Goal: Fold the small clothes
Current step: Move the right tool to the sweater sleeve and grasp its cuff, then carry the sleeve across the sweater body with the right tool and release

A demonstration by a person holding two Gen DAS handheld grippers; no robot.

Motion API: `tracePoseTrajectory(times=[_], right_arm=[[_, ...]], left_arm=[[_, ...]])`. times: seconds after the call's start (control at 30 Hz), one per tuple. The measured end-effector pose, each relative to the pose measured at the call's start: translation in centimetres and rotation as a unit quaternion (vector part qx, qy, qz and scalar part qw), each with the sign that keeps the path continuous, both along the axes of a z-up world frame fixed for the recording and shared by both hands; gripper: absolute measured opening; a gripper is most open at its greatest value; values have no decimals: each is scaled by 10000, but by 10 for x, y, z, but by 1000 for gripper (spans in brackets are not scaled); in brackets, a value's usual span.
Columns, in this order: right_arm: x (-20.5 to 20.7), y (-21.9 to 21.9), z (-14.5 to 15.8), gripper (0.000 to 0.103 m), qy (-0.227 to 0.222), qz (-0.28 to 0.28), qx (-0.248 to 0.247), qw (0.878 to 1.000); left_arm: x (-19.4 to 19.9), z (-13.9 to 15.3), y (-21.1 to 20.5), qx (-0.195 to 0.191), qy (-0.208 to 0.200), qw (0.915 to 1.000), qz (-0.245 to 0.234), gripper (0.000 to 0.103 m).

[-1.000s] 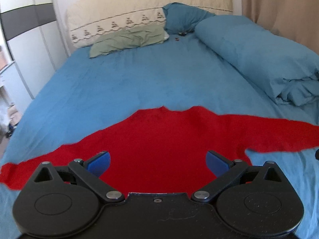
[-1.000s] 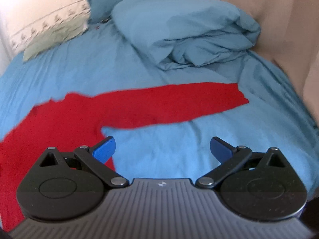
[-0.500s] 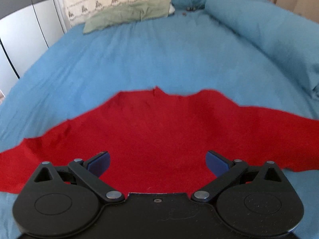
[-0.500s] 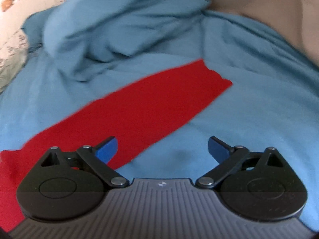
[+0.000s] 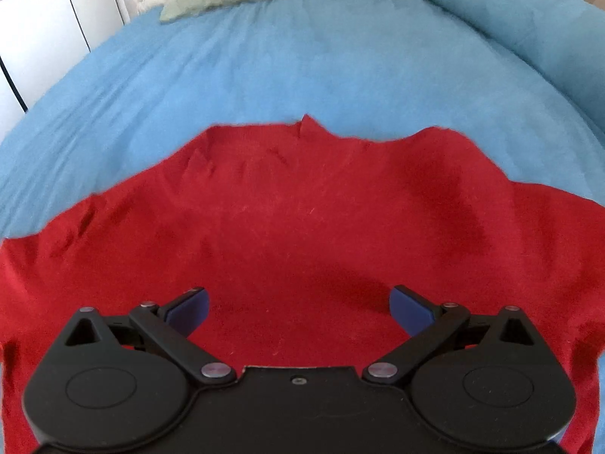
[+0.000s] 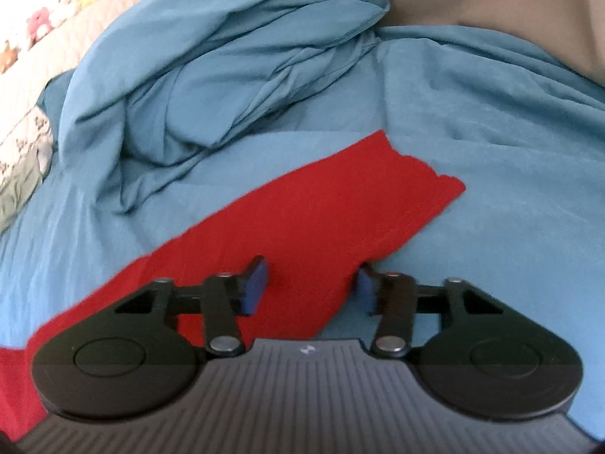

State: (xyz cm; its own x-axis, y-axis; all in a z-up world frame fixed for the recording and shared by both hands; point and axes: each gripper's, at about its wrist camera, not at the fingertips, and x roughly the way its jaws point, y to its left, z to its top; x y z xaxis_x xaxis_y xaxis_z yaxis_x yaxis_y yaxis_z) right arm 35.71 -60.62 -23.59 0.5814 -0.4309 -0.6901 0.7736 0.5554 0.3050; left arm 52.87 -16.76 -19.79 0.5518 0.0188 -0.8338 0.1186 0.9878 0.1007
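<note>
- Right wrist view: the red sweater's sleeve [image 6: 325,219] runs from near left to far right on the blue bed [image 6: 491,143], cuff at the far end.
- My right hand-held gripper [image 6: 308,283] straddles that sleeve, part-closed, not yet pinching.
- My left hand-held gripper [image 5: 298,302] hangs released over the sweater's body [image 5: 302,208], collar on the far side.
</note>
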Motion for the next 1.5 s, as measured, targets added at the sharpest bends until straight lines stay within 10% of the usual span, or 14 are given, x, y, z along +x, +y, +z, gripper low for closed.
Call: tracePoseTrajectory(times=[0.13,0.5,0.77,0.9,1.03,1.4,1.5], right_arm=[[5,-10,3,24,35,57,74,9999],[57,68,94,22,-681,1436,-482,9861],[125,247,178,22,-1483,3828,-985,9065],[147,366,143,21,-1228,5127,-1258,8404],[148,447,71,21,-649,5840,-1398,7970],[128,486,9,26,-56,6035,-1356,7857],[134,484,16,59,42,6195,-1338,7735]], left_arm=[[14,-6,9,-227,339,9992,39,103],[24,17,21,-147,632,9978,-124,103],[8,68,114,-387,349,9986,109,103],[-4,71,168,275,187,9986,411,103],[-20,62,214,124,268,9984,478,103],[-23,51,225,-337,383,9979,402,103],[-21,65,214,-555,367,9975,247,103]])
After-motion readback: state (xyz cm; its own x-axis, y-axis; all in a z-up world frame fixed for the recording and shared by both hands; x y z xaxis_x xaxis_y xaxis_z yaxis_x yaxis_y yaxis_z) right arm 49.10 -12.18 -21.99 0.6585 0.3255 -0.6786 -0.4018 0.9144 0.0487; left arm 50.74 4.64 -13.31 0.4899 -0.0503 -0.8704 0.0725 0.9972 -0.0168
